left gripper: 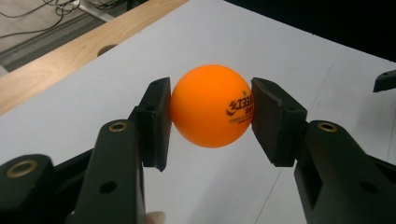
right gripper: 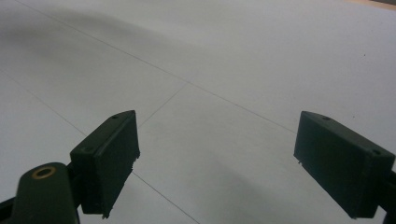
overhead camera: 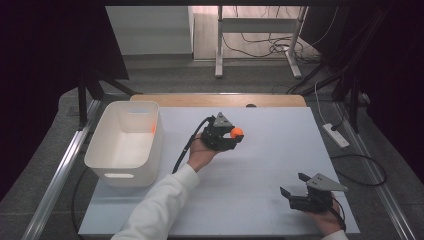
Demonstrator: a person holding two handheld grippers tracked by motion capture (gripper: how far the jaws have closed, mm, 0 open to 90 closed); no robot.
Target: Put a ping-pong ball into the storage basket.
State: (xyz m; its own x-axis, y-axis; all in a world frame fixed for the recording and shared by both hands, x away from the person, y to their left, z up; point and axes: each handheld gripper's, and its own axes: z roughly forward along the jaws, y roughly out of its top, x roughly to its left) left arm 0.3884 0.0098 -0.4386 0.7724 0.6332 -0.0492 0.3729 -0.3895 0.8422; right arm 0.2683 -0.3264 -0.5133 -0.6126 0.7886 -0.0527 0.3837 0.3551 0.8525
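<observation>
Gripping an orange ball (left gripper: 212,106), the left claw (left gripper: 212,116) hovers.

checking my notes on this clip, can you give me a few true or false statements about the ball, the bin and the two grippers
1. The left gripper is shut on the orange ball. True.
2. The orange ball lies inside the white bin. False: it sits between the left gripper's pads, to the right of the bin in the high view.
3. The right gripper holds a second ball. False: its jaws stand open with nothing between them.
4. The white bin stands at the left part of the table in the high view. True.
5. The ball bears dark printing. True.
</observation>
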